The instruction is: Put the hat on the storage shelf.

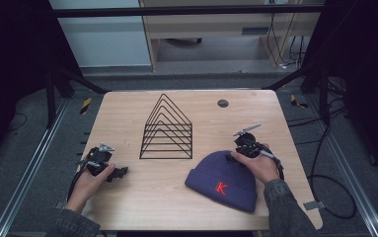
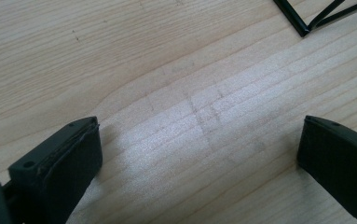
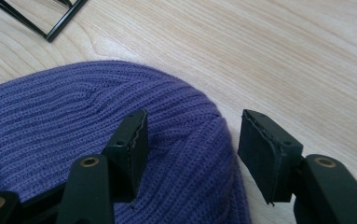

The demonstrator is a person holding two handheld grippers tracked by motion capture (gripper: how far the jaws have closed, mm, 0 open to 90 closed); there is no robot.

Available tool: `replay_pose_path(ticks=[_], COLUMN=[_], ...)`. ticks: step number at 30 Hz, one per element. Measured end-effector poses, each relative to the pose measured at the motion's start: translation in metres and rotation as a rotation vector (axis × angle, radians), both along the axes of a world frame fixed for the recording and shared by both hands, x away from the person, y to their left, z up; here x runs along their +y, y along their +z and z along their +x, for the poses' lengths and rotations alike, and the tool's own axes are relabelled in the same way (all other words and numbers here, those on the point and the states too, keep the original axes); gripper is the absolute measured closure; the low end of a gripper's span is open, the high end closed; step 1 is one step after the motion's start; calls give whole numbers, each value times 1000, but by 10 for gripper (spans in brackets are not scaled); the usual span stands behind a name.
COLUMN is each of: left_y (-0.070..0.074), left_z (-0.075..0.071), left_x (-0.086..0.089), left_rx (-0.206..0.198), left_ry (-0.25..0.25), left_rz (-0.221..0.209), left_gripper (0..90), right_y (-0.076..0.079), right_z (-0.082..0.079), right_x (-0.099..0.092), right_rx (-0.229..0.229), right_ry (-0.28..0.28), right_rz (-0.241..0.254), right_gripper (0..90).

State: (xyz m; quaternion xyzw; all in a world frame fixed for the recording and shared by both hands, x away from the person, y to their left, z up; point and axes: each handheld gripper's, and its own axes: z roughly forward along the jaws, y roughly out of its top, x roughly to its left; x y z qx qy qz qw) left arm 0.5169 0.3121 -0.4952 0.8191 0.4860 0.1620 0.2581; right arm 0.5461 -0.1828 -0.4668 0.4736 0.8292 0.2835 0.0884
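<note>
Beanie (image 1: 222, 181): purple knit, red K; lies flat at bench 5 o'clock; long axis runs 10 to 4 o'clock, cuff toward 4.
Right gripper (image 3: 192, 140): jaws parted, straddling beanie's crown edge, not clamped.
Left gripper (image 2: 199, 154): released, over bare wood, 8 o'clock.
Bench (image 1: 127, 197): pale wood; black wire rack (image 1: 167, 129) at centre.
Room: dark frame, grey floor.
</note>
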Motion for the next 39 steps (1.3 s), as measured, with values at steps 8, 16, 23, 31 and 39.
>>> replay_pose_path(ticks=[8,16,23,31,39], left_y=[0,0,0,0,0], left_z=[0,-1,0,-1,0], left_x=[0,-1,-1,-1,0], left_rx=[-2,-2,-1,-2,-2], left_ry=[-4,-4,-7,-6,-8], left_rz=[2,1,2,3,2], left_gripper=[0,0,0,0,0], right_y=[-8,-11,-11,-5,17], right_z=[1,-1,-1,-8,-24], right_x=[4,3,2,4,3], right_rx=[14,23,30,-1,-73], right_ry=[1,1,21,57,88], right_rz=[-13,-2,23,17,45], right_gripper=[449,537,722,786,791])
